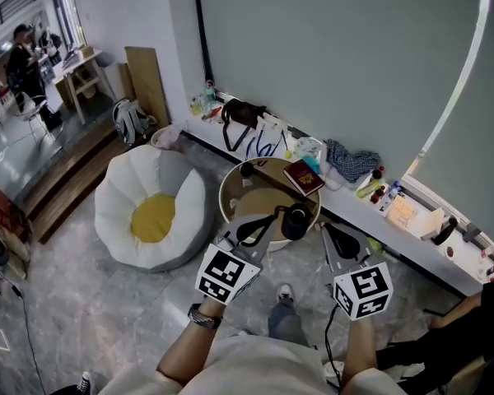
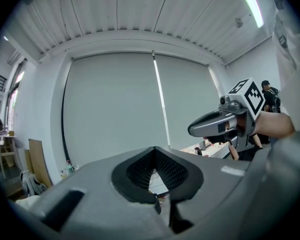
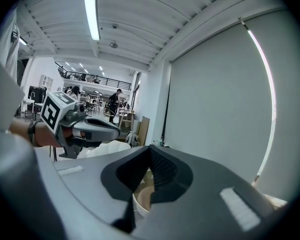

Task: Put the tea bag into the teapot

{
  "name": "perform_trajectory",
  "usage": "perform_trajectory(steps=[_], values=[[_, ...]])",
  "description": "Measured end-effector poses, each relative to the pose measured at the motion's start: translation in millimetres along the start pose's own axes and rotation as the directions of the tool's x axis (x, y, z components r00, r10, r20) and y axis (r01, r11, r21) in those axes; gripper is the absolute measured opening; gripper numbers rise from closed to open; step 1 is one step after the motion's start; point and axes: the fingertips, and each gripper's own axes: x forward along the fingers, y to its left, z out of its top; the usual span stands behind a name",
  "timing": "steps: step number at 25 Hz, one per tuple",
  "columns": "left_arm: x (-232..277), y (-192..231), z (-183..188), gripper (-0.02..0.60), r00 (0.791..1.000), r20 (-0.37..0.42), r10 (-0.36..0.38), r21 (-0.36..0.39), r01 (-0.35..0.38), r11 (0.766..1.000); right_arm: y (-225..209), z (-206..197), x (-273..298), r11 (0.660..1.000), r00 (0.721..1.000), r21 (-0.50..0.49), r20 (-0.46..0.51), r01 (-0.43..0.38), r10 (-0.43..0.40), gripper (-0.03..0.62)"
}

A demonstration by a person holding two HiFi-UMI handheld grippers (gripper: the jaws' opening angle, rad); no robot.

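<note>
A black teapot (image 1: 296, 220) stands on a small round wooden table (image 1: 230, 197) in the head view. No tea bag shows in any view. My left gripper (image 1: 272, 215) is held above the table's near edge, just left of the teapot, with its jaws shut and nothing between them. My right gripper (image 1: 327, 230) hovers to the right of the teapot, also shut and empty. In the left gripper view the left gripper's pads (image 2: 140, 171) meet at the tip, and the right gripper (image 2: 210, 126) shows alongside. The right gripper view shows the left gripper (image 3: 97, 129) and a sliver of table (image 3: 142, 199).
A red book (image 1: 303, 177) and a small black item (image 1: 247, 169) lie on the table's far side. A white and yellow beanbag (image 1: 152, 208) sits to the left. A low wall ledge (image 1: 428, 257) carries bags, cloth and bottles. Someone's dark leg (image 1: 469, 327) is at bottom right.
</note>
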Motion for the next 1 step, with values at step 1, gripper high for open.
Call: perform_trajectory(steps=[1], values=[[-0.7, -0.3, -0.2, 0.003, 1.000, 0.002, -0.001, 0.001, 0.001, 1.000, 1.0, -0.6, -0.1, 1.000, 1.000, 0.001, 0.000, 0.000, 0.000, 0.006]])
